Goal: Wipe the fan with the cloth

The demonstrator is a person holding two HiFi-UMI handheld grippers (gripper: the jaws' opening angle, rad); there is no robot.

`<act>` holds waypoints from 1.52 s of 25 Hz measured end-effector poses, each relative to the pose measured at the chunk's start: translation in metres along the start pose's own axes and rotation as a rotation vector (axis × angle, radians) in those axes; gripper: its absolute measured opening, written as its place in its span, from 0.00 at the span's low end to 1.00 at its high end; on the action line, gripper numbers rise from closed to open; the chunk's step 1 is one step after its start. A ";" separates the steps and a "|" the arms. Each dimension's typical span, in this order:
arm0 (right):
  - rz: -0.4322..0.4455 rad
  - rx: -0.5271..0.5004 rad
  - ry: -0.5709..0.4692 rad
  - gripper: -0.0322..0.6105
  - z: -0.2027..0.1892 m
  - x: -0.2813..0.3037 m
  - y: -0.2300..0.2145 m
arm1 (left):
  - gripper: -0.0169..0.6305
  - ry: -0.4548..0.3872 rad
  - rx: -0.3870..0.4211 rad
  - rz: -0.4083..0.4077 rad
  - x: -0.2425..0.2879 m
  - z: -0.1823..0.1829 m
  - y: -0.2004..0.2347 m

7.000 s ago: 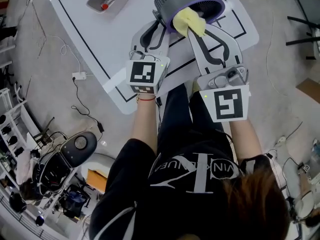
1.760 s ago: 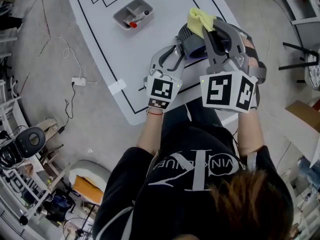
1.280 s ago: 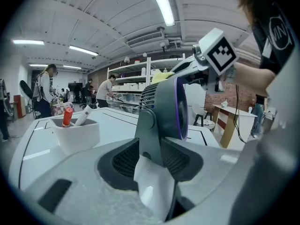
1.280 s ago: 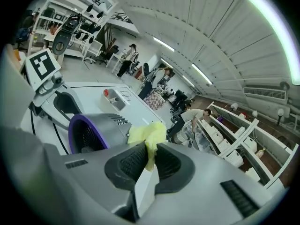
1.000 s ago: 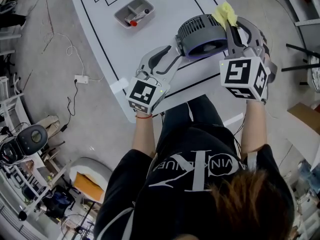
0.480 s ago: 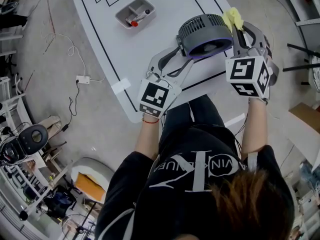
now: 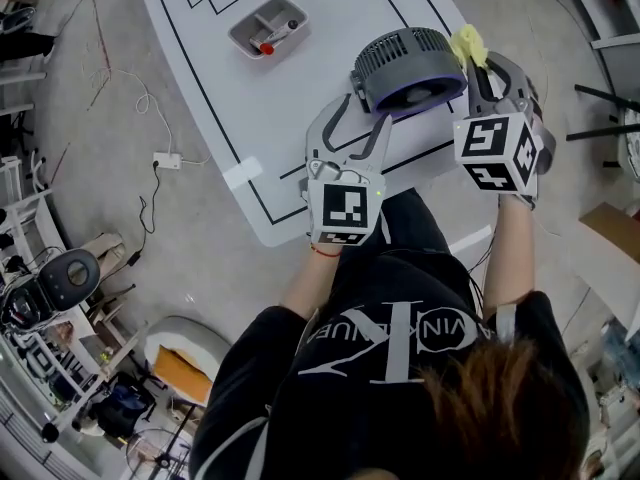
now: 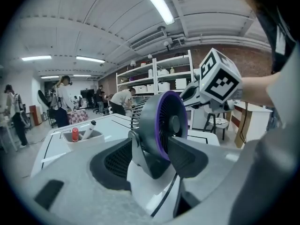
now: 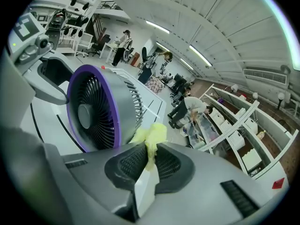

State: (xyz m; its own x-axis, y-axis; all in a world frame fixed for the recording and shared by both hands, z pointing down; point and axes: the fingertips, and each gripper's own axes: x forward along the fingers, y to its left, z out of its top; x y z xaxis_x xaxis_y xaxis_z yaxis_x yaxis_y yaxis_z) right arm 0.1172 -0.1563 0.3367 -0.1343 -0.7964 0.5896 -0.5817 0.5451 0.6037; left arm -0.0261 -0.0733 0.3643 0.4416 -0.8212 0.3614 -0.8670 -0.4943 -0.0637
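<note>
A: Start at the left. What sits there?

B: From the head view, a grey tray with a red-capped marker lies at the far left of the white table, well apart from everything else. Next comes the left gripper, then the fan, then the yellow cloth at the fan's right rim, nipped by the right gripper.

A: And the jaws?

B: The left gripper view gives the left ones: they are opening, with the fan's stand between them and the pads no longer pressing on it. The right gripper view shows the right jaws closed on the cloth, a tuft sticking out past the tips.

A: What does one view give that the others lack?

B: From above the fan is only a round grille. The left gripper view shows it upright on the table, with its purple ring. It also shows the right gripper's marker cube behind the fan, and people and shelves far off. The right gripper view shows the cloth just beside the grey housing; whether it touches, I cannot tell.

A: What differs from earlier?

B: Half a second ago the left gripper reached in at a slant from the lower left; now its cube sits further right, below the fan. Fan, cloth and right gripper lie much as then. Seven seconds ago the cloth was on the fan's face rather than at its right rim.
</note>
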 end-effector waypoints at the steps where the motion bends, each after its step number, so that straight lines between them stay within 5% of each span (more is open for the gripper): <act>1: 0.001 0.003 0.001 0.10 -0.001 0.000 0.000 | 0.41 0.007 -0.004 0.017 0.001 -0.001 0.003; 10: 0.080 0.123 -0.037 0.10 -0.005 -0.004 0.009 | 0.39 0.052 -0.071 -0.041 0.014 -0.010 0.005; 16: 0.102 0.094 -0.067 0.10 -0.001 -0.011 0.017 | 0.34 0.060 -0.113 -0.031 0.010 -0.018 0.027; 27: 0.203 0.131 -0.133 0.11 0.012 -0.023 0.039 | 0.13 0.057 -0.092 -0.021 0.014 -0.011 0.058; 38: 0.317 0.149 -0.182 0.11 0.023 -0.041 0.073 | 0.13 0.051 -0.045 -0.059 0.034 0.000 0.075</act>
State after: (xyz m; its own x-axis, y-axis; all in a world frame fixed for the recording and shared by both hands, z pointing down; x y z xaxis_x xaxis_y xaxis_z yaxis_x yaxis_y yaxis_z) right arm 0.0619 -0.0901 0.3443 -0.4579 -0.6355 0.6216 -0.5968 0.7380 0.3149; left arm -0.0767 -0.1382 0.3718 0.4812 -0.7748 0.4100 -0.8496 -0.5274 0.0004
